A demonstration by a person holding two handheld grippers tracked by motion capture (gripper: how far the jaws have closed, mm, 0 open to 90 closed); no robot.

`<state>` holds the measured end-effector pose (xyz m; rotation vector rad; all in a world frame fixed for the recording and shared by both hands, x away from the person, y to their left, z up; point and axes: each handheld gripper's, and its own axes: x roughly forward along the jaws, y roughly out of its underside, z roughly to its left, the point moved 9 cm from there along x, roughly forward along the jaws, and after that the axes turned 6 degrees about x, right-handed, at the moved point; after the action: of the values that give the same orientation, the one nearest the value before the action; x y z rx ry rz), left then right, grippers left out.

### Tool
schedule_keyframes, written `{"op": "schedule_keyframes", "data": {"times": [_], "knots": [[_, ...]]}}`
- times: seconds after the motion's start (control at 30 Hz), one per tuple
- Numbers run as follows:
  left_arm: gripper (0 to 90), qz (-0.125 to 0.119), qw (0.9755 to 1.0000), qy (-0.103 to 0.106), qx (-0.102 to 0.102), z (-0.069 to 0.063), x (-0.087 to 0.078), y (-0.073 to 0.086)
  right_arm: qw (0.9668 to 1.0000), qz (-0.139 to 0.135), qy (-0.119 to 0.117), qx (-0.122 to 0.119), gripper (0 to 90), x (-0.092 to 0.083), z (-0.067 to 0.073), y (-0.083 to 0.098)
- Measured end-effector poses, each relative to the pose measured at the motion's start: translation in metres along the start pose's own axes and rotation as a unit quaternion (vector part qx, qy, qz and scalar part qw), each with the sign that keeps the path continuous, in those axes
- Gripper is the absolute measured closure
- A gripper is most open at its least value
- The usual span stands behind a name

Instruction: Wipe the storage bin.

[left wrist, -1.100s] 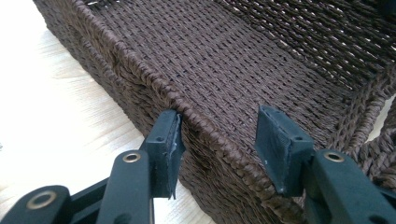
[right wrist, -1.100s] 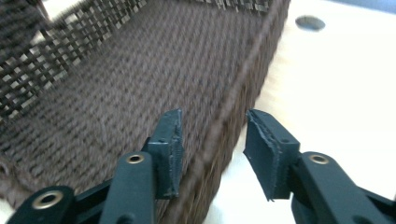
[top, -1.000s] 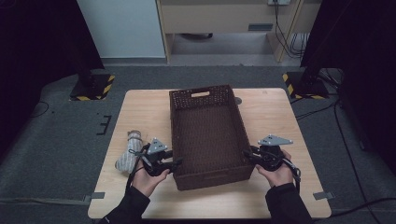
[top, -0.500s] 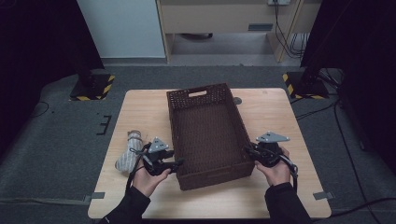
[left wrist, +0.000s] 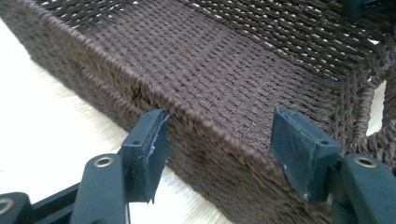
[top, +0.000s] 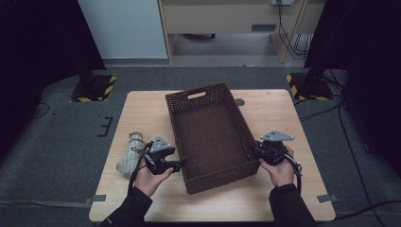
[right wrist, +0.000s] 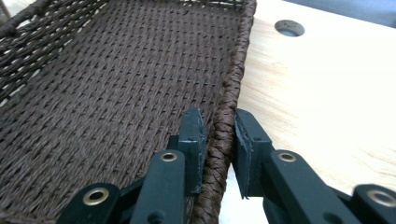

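A dark brown woven basket (top: 208, 127) lies lengthwise on the middle of the wooden table (top: 142, 113) and holds nothing. My left gripper (top: 182, 163) is at its left wall near the front corner. In the left gripper view the jaws straddle that wall (left wrist: 210, 135) with clear gaps on both sides; they have just been opening. My right gripper (top: 253, 149) is at the right wall near the front. In the right gripper view its pads (right wrist: 194, 135) are shut on the braided rim (right wrist: 224, 121), one inside and one outside.
A rolled pale cloth (top: 130, 153) lies on the table just left of my left hand. A round hole (top: 239, 101) sits in the tabletop by the basket's far right side. Bare wood lies right of the basket and in front of it.
The left gripper's jaws have spread apart off the basket wall. The basket has turned slightly, its near end swinging a little to the right. Both hands stay about where they were.
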<state>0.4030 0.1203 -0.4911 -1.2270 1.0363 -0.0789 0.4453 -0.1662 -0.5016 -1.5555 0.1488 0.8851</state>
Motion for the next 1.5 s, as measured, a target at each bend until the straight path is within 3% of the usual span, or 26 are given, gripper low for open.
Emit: {"op": "schedule_keyframes", "data": {"times": [0.13, 0.3, 0.4, 0.5, 0.57, 0.63, 0.7, 0.9, 1.03, 1.2, 1.37, 1.43, 1.5], "knots": [[36.3, 0.005, 0.9999, -0.008, 0.004, -0.002, 0.003, 0.001, 1.0, -0.007, 0.003, -0.003, 68.2, -0.005, 0.0, -0.003], [37.8, -0.003, 0.9999, -0.011, -0.008, -0.005, 0.002, 0.002, 1.0, -0.009, 0.001, 0.001, 62.3, -0.02, 0.004, -0.005], [37.6, -0.004, 0.9999, -0.013, -0.01, -0.008, 0.002, 0.003, 0.9999, 0.004, 0.011, 0.011, 65.1, -0.022, 0.003, 0.002], [37.4, -0.002, 0.9999, -0.012, -0.005, -0.009, 0.001, 0.001, 0.9996, 0.021, 0.017, 0.013, 75.7, -0.018, -0.001, 0.008], [37.7, -0.01, 0.9999, -0.006, -0.003, -0.008, -0.001, -0.002, 0.9995, 0.02, 0.009, 0.023, 77.5, -0.016, -0.002, 0.008], [40.4, -0.022, 0.9996, -0.015, 0.003, -0.005, -0.004, -0.006, 0.9995, 0.02, 0.019, 0.013, 78.7, -0.014, -0.005, 0.007], [39.3, -0.025, 0.9996, -0.015, 0.0, -0.001, -0.005, -0.009, 0.9995, 0.015, 0.02, 0.017, 79.5, -0.012, -0.008, 0.006], [38.2, -0.022, 0.9997, -0.006, -0.006, 0.007, 0.007, -0.011, 0.9995, 0.002, 0.026, 0.015, 79.9, -0.007, -0.017, 0.002], [37.0, -0.022, 0.9997, -0.012, -0.003, 0.006, 0.011, -0.01, 0.9995, -0.003, 0.026, 0.016, 73.3, -0.008, -0.019, 0.001], [38.2, -0.026, 0.9994, -0.017, -0.013, 0.004, 0.011, -0.009, 0.9993, -0.015, 0.021, 0.029, 61.8, -0.02, -0.017, -0.004], [40.0, -0.029, 0.9993, -0.021, -0.011, -0.005, 0.009, -0.009, 0.9988, -0.002, 0.034, 0.035, 66.8, -0.021, -0.02, 0.003], [39.7, -0.026, 0.9995, -0.015, -0.007, -0.007, 0.008, -0.01, 0.9987, -0.003, 0.027, 0.043, 73.6, -0.02, -0.021, 0.003], [41.3, -0.023, 0.9997, -0.004, 0.002, -0.007, 0.005, -0.012, 0.9986, -0.003, 0.035, 0.04, 76.6, -0.018, -0.023, 0.001]]}}
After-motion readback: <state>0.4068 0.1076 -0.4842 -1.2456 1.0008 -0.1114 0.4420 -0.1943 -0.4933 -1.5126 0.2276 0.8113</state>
